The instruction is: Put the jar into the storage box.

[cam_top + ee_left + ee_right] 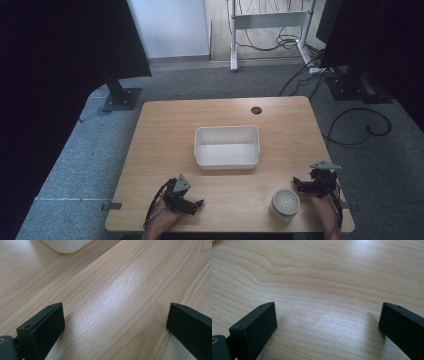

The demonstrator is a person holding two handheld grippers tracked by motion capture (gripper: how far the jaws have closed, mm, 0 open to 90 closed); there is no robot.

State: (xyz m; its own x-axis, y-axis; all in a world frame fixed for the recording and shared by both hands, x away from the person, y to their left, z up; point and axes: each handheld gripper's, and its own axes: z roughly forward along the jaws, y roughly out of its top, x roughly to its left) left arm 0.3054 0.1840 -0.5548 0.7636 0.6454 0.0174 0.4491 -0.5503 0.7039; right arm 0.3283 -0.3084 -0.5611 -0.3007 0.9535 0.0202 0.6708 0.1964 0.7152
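Note:
A white rectangular bin (227, 156) stands empty at the middle of the wooden table (165, 130). A round whitish lidded tub (285, 203) sits near the front right edge. My left gripper (196, 204) rests low at the front left, pointing right, with its jaws wide open over bare wood (116, 312); a corner of the bin (65, 245) shows at the top of the left gripper view. My right gripper (298, 184) is at the front right, just right of and beyond the tub, pointing left. It stands open over bare wood (328, 312), with nothing between the jaws.
A dark cable hole (256, 110) is in the table near its back edge. Black stands (120, 95) and loose cables (360, 130) lie on the grey carpet around the table. A white desk frame (270, 22) stands behind.

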